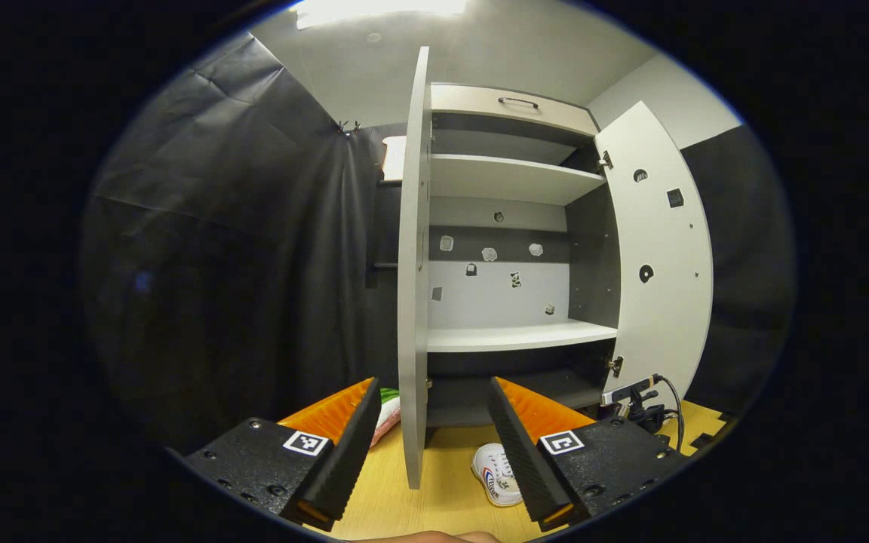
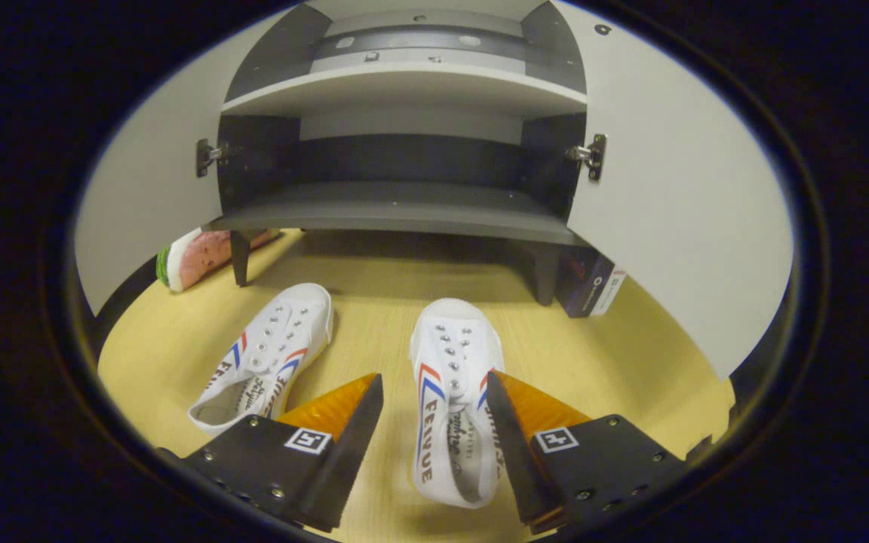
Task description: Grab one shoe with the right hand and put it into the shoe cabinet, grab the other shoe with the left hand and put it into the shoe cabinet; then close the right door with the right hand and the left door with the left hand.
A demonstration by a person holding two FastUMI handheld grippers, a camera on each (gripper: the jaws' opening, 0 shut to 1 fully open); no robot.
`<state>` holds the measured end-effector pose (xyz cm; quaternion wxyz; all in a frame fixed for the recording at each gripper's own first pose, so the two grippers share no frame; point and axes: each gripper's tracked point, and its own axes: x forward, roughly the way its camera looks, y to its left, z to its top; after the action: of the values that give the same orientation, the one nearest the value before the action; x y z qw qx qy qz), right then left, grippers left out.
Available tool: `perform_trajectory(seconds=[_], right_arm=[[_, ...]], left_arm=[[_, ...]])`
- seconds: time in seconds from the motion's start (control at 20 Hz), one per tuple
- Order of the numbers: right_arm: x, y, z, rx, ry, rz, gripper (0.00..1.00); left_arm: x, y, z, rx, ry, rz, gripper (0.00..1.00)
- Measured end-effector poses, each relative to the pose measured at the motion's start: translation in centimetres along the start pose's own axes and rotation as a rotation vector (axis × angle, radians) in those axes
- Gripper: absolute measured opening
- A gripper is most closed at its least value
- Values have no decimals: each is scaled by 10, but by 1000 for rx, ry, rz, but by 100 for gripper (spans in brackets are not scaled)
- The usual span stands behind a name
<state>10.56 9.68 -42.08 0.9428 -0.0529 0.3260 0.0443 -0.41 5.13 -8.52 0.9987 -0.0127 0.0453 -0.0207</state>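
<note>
In front of me the shoe cabinet [image 2: 404, 204] stood with both doors open. On the floor before it lay two white shoes [image 2: 265, 354], well apart. My right gripper [image 2: 434, 400] gaped wide around the nearer shoe [image 2: 453, 377]; my left gripper [image 1: 434, 403] hung open, empty.

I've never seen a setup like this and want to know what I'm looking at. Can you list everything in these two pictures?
white canvas shoes: two, red and blue stripes, on the floor before the cabinet; one between the right gripper's fingers, the other apart to its left
grey and white shoe cabinet: one, shelves bare, both doors open
watermelon-slice toy: one, pink and green, on the floor by the cabinet's leg
dark box: one, under the cabinet's other side
yellow wooden floor: one
left gripper: black and orange, open, facing the cabinet
right gripper: black and orange, open, straddling a shoe
</note>
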Motion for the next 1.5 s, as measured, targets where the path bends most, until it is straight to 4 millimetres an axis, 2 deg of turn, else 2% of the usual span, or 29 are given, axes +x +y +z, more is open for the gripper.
perform_trajectory(seconds=[0.05, 0.1, 0.15, 0.2, 0.45, 0.5, 0.6, 0.65, 0.7, 0.8, 0.85, 1.05, 1.15, 1.35, 1.5], right_arm=[[5, 2, -6, 14, 23, 5, 85], [7, 1, -5, 22, 26, 2, 82], [13, 1, -7, 33, 25, 12, 75], [18, 2, -11, 51, 36, 14, 60], [26, 5, -10, 82, -14, -24, 60], [36, 0, -8, 65, -51, -68, 60], [39, 2, -6, 103, -80, -50, 22], [39, 6, -7, 143, -70, -10, 22], [39, 8, -6, 204, -61, 22, 5], [38, 2, -6, 244, -53, 86, 0], [35, 4, -3, 268, -66, 120, 4], [17, -2, -4, 331, -93, 211, 4], [5, -7, 3, 320, -143, 226, 3], [-23, -3, 18, 310, -219, 282, 3], [-50, -5, 45, 275, -283, 286, 3]], left_arm=[[1, 1, -2, 3, 0, 1, 87], [2, 0, -4, 6, 3, -2, 87], [3, 0, -7, 5, 10, -6, 87], [3, -1, -10, 2, 17, -13, 87], [3, -9, -15, 13, 18, -31, 87], [2, -10, -15, 13, 15, -33, 87], [0, -10, -14, 1, 7, -35, 87], [-2, -8, -14, -8, 4, -30, 87], [-3, -7, -15, -11, 4, -28, 87], [-4, -5, -16, -14, 4, -26, 87], [-4, -5, -17, -11, 8, -28, 87], [0, -6, -29, -3, 38, -31, 87], [5, -10, -36, 3, 53, -38, 87], [14, -26, -49, 25, 69, -68, 87], [21, -40, -56, 32, 77, -91, 87]])
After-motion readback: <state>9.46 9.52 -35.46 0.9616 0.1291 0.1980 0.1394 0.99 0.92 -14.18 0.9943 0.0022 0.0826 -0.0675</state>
